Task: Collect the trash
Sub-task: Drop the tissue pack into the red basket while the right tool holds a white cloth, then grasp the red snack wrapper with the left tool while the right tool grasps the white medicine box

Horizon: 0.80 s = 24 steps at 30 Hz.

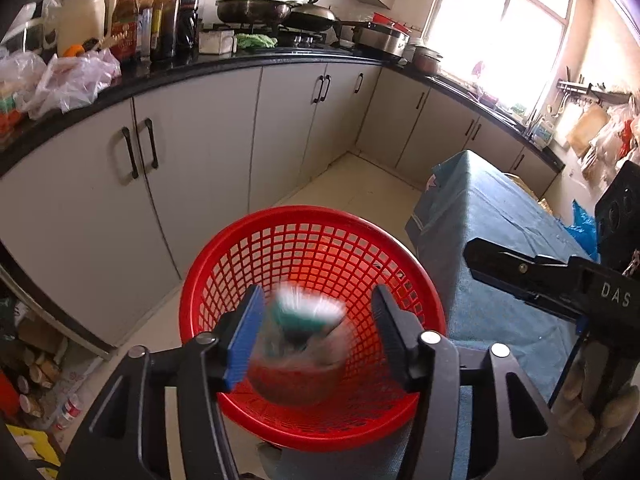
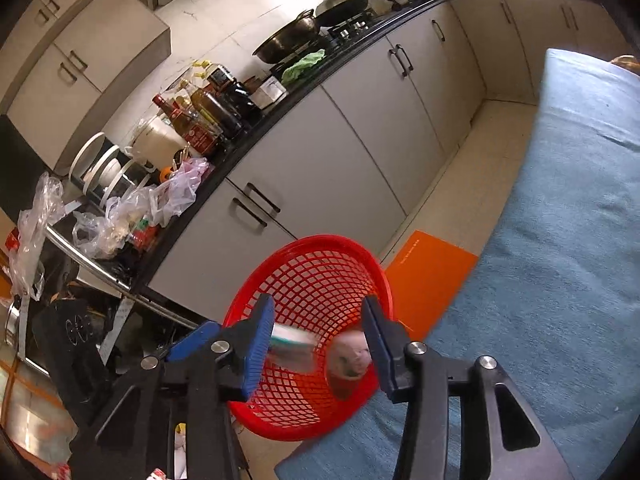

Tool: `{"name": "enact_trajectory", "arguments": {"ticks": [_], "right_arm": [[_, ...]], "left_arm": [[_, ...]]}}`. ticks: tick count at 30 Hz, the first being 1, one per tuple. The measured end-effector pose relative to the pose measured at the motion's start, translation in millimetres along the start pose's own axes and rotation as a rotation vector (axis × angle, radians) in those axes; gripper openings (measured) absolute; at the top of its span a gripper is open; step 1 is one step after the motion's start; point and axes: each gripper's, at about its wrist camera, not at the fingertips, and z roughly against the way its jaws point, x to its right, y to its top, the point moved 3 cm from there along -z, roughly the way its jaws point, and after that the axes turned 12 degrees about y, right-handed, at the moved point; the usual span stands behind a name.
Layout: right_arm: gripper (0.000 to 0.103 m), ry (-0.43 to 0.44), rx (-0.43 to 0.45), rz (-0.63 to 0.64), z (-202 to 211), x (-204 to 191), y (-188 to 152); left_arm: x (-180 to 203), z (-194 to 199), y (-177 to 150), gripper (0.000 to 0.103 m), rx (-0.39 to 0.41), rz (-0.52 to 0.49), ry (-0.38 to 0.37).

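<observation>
A red mesh basket (image 1: 312, 214) (image 2: 320, 240) stands at the edge of a table covered in blue cloth (image 1: 500, 220). My left gripper (image 1: 316, 320) hangs open over it. Between its pads lies a blurred green-and-white packet (image 1: 304, 312) above a clear, cup-like piece of trash (image 1: 296, 368), neither pressed by the pads. My right gripper (image 2: 320, 332) is also open over the basket, with the same packet (image 2: 292, 340) and a pale round piece (image 2: 352, 356) blurred inside. One of the right gripper's fingers (image 1: 520, 276) reaches in from the right in the left wrist view.
White cabinets (image 1: 192, 160) under a black counter (image 1: 200, 64) crowded with bottles, plastic bags and pans run behind the basket. An orange sheet (image 2: 432, 276) lies on the floor beside the table. Boxes and bottles (image 1: 40, 380) clutter the floor at the left.
</observation>
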Motion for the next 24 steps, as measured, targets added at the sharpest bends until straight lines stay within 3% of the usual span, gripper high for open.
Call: {"name": "enact_trajectory", "arguments": {"ticks": [6, 11, 15, 20, 24], "right_arm": [[0.058, -0.098, 0.072, 0.015, 56, 8, -9], [0.063, -0.204, 0.146, 0.024, 118, 20, -40], [0.075, -0.321, 0.225, 0.053, 183, 32, -72], [0.076, -0.386, 0.323, -0.018, 274, 63, -106], [0.077, -0.488, 0.443, -0.069, 348, 90, -131]], "left_arm": [[16, 28, -5, 0.068, 0.097, -0.077, 0.102], [43, 53, -15, 0.07, 0.156, -0.155, 0.116], [66, 73, -27, 0.072, 0.163, -0.19, 0.062], [102, 92, -41, 0.076, 0.168, -0.206, -0.012], [147, 97, -51, 0.076, 0.147, -0.219, -0.125]]}}
